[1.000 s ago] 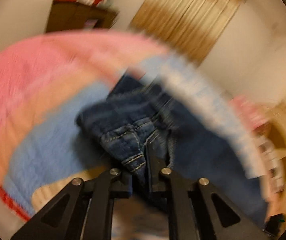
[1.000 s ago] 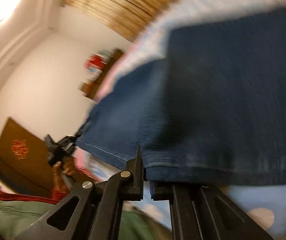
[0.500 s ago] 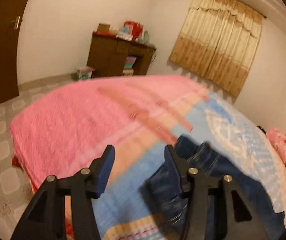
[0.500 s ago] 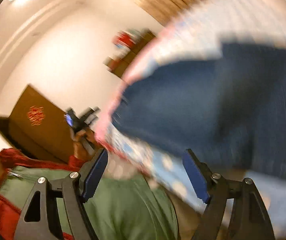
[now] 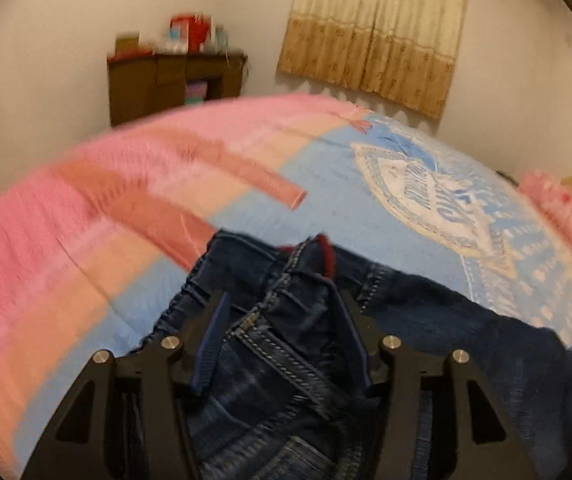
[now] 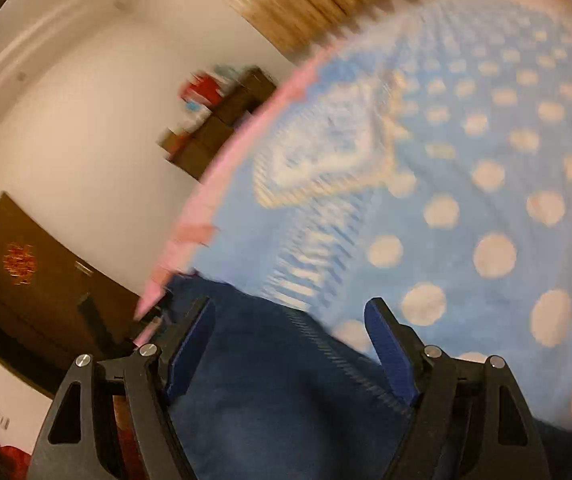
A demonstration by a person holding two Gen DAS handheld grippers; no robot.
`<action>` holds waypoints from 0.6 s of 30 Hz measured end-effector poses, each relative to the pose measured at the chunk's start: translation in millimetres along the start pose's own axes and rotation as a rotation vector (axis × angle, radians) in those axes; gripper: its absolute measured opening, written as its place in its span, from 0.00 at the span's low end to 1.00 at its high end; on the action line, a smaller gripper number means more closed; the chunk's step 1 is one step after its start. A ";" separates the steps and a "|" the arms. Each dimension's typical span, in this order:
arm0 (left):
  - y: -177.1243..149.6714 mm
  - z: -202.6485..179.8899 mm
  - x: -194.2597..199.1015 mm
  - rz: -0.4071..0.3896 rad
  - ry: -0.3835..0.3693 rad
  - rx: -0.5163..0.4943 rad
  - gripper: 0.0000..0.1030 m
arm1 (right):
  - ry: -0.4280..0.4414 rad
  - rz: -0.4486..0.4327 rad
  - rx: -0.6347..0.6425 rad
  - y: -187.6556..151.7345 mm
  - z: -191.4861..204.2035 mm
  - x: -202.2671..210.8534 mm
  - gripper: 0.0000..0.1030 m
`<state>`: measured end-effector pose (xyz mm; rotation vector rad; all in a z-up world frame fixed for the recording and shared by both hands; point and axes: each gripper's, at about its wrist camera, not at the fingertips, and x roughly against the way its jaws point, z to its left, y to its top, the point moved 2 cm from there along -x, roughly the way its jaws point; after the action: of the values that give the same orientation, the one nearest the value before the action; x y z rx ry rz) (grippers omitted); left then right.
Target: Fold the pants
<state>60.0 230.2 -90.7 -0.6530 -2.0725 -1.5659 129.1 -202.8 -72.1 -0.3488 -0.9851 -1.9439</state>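
Dark blue jeans lie on the bed, waistband end bunched up toward me with a red lining edge showing. My left gripper is open, its fingers straddling the waistband and fly seam without clamping them. In the right wrist view a smooth flat part of the jeans lies below my right gripper, which is open and empty just above the cloth. The frames are motion-blurred.
The bedspread is pink on the left and light blue with cream dots on the right. A brown cabinet and curtain stand by the far wall. A pink pillow lies far right. A brown door is on the left.
Both grippers were shut on the jeans a second ago. They have opened and let the cloth drop onto the bed, then swung back down over it.
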 end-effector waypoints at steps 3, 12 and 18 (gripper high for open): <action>-3.3 6.7 -3.9 -0.016 -0.074 0.040 0.56 | 0.034 0.124 -0.027 -18.2 -8.1 -18.8 0.76; -8.5 -0.7 -1.3 -0.056 -0.060 0.017 0.55 | 0.246 0.320 -0.048 -31.4 8.1 -16.6 0.77; -8.3 1.7 -0.6 -0.059 -0.085 0.038 0.56 | 0.368 0.412 -0.059 -20.9 32.7 -42.3 0.77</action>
<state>55.2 229.8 -97.7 -0.6605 -2.1968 -1.5521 130.9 -147.1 -86.1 -0.1968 -0.5646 -1.5869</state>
